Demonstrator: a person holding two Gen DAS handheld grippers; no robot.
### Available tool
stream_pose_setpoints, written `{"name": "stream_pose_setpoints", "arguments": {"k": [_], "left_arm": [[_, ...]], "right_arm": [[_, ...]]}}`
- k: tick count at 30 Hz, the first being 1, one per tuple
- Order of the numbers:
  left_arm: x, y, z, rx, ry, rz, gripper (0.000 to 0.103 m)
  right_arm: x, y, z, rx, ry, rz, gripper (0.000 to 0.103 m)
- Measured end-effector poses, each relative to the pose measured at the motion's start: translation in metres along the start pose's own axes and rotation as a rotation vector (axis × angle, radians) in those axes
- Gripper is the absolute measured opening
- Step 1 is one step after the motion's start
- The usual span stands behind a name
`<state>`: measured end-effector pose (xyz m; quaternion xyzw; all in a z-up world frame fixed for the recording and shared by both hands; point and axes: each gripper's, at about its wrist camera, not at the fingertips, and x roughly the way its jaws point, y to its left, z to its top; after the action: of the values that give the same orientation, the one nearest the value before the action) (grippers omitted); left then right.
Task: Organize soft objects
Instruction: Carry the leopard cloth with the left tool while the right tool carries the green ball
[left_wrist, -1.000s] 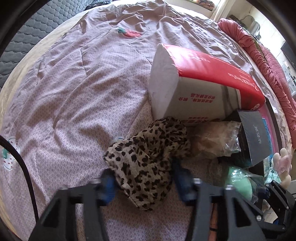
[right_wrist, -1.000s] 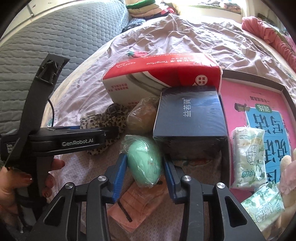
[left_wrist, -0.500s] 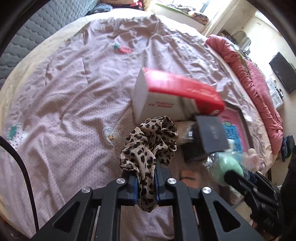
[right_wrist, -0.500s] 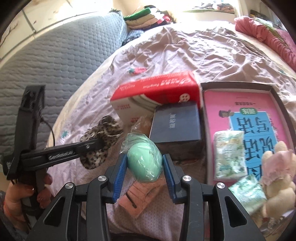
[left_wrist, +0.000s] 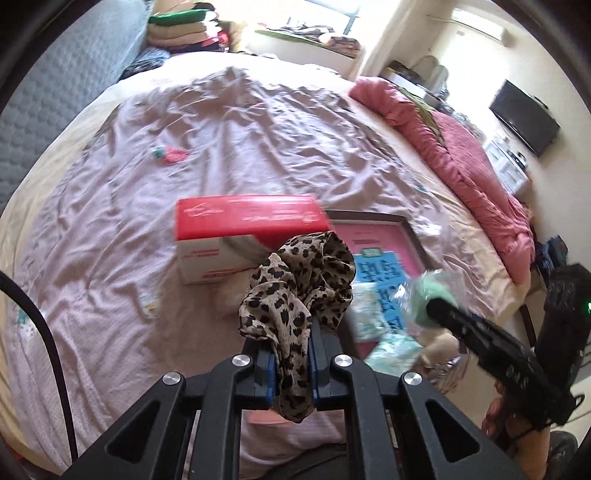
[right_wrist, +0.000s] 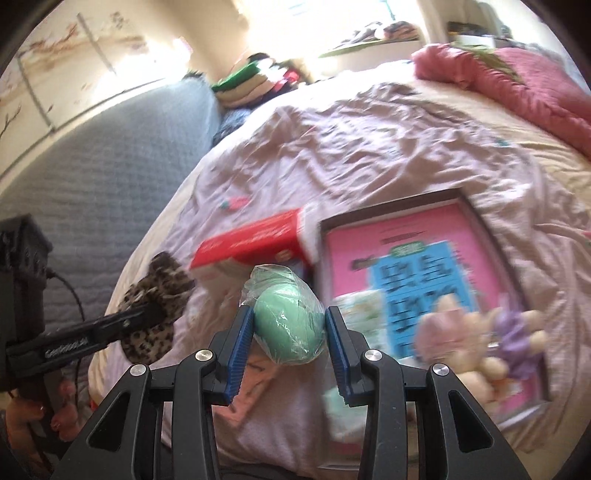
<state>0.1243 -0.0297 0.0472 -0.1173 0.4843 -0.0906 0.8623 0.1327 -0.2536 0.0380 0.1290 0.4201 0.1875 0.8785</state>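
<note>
My left gripper is shut on a leopard-print scrunchie, which hangs in the air above the bed. The same scrunchie shows at the left of the right wrist view, on the left gripper's fingers. My right gripper is shut on a mint-green sponge wrapped in clear plastic, also lifted off the bed. In the left wrist view the green sponge sits at the tip of the right gripper's finger, to the right of the scrunchie.
On the mauve bedsheet lie a red-and-white tissue box and a pink-lined tray with tissue packets and plush toys. A pink face mask lies below the sponge. A pink duvet edges the bed.
The left gripper closed on the scrunchie and lifted it off the sheet. The right gripper rose with the green sponge. Both views now sit higher above the bed.
</note>
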Motion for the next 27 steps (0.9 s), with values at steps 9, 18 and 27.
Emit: {"name": "stream_pose_setpoints", "arguments": {"k": [9, 18, 27], "left_arm": [[0.019, -0.056, 0.004, 0.090, 0.036, -0.029, 0.013], [0.056, -0.108, -0.001, 0.167, 0.089, -0.074, 0.013], [0.095, -0.134, -0.013, 0.224, 0.154, -0.057, 0.013]], "right_arm": [[-0.041, -0.066, 0.010, 0.094, -0.087, -0.100, 0.041], [-0.068, -0.116, -0.004, 0.136, -0.082, -0.186, 0.041], [-0.069, -0.137, -0.037, 0.147, -0.006, -0.230, 0.041]]}}
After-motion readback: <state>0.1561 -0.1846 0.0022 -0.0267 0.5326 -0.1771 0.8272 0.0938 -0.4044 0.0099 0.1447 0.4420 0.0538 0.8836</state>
